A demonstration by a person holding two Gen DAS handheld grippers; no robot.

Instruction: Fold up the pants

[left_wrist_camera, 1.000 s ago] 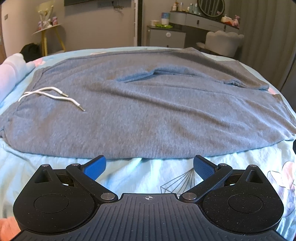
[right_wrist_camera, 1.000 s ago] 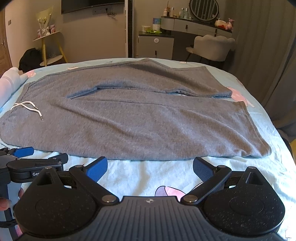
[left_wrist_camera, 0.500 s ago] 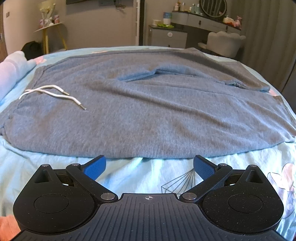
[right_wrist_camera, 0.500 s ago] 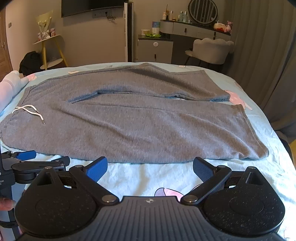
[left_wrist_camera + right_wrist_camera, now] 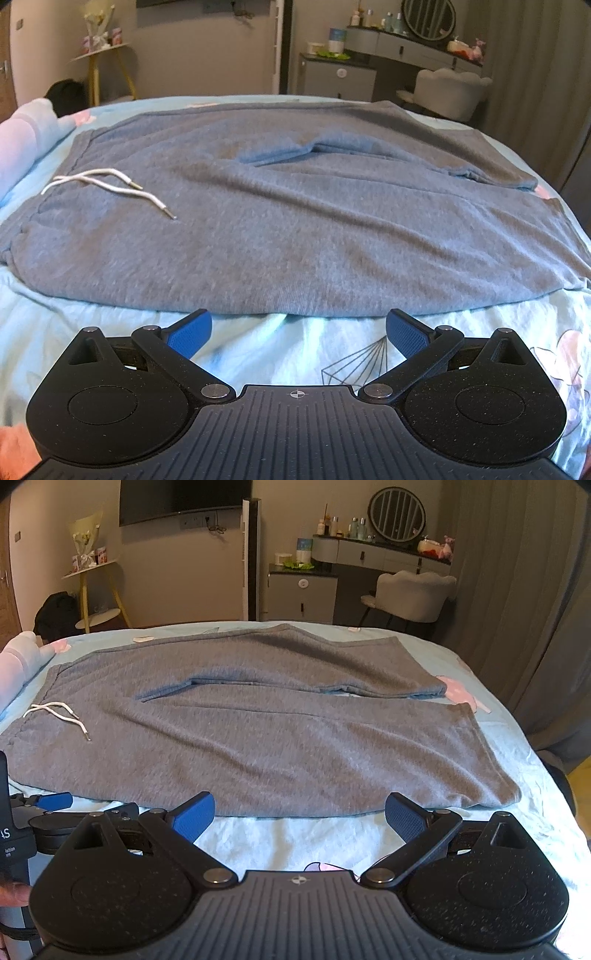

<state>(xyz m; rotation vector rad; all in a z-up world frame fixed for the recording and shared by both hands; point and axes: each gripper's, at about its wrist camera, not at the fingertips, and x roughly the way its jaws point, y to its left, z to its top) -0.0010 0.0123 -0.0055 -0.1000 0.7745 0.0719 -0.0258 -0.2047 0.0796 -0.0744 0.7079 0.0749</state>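
Observation:
Grey sweatpants (image 5: 295, 221) (image 5: 277, 738) lie spread flat across the bed, waistband at the left, both legs running right with cuffs near the right edge. A white drawstring (image 5: 110, 184) (image 5: 62, 714) rests on the waist area. My left gripper (image 5: 298, 332) hovers open just short of the pants' near edge, nothing between its blue pads. My right gripper (image 5: 300, 814) is open too, a little before the near leg's edge. The left gripper's fingers (image 5: 51, 800) show at the lower left of the right wrist view.
The bed has a light blue patterned sheet (image 5: 332, 354) (image 5: 303, 838). A pink-and-white pillow (image 5: 22, 136) lies at the left. Beyond the bed stand a yellow-legged side table (image 5: 92, 590), a grey dresser (image 5: 303, 594), a vanity with a padded chair (image 5: 410, 594), and curtains at the right.
Both grippers have risen and pulled back slightly, so more of the room shows in each view. The pants have not moved and both jaws have stayed open.

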